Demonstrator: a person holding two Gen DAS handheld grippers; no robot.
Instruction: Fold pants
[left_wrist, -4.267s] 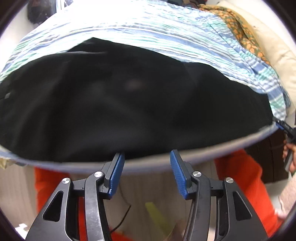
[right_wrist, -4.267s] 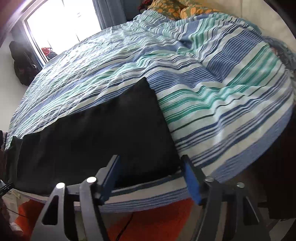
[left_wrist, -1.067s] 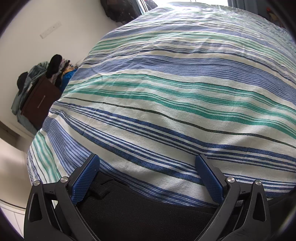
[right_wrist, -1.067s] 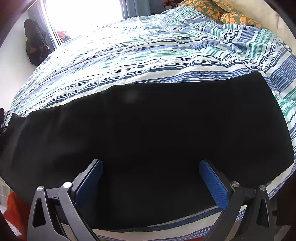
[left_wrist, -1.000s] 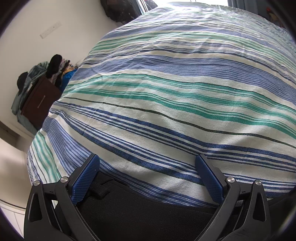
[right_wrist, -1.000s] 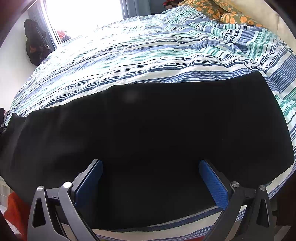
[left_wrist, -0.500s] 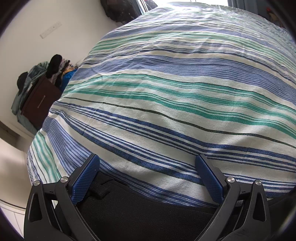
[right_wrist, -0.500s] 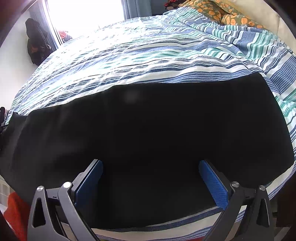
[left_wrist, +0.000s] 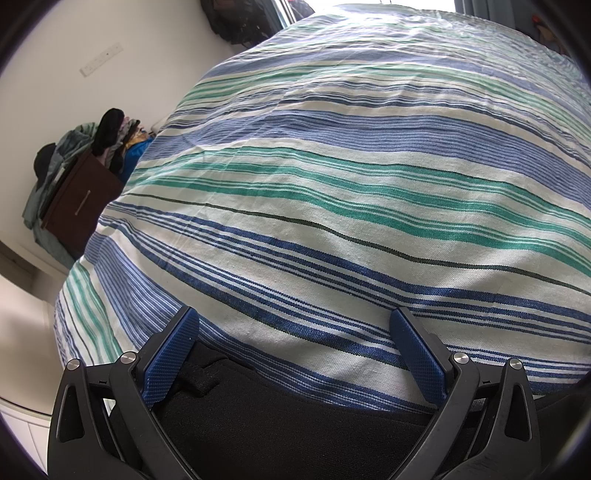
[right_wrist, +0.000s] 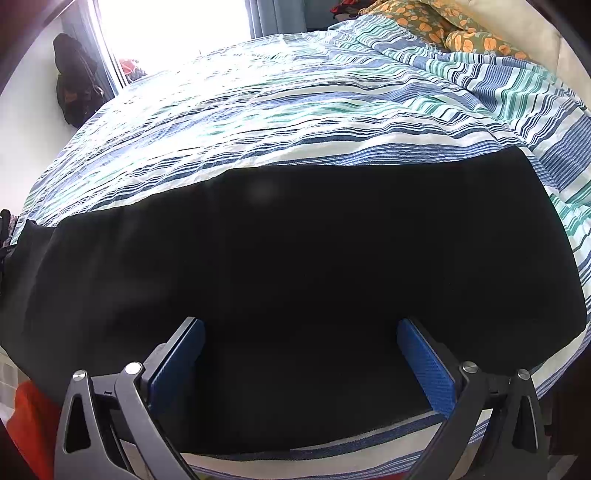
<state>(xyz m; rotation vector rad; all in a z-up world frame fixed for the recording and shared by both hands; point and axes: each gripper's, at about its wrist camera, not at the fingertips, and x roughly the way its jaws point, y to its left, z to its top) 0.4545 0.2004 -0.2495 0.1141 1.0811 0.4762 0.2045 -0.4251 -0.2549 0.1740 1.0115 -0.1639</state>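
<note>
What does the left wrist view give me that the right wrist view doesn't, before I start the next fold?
Only the left wrist view shows the clothes pile on dark furniture by the wall, and a small flap at the pants' edge. Only the right wrist view shows the pants' full spread, the orange-patterned pillow and the bright window. Both show the black pants lying flat on the striped bedcover, with the left gripper and right gripper over them, jaws wide apart, holding nothing.
</note>
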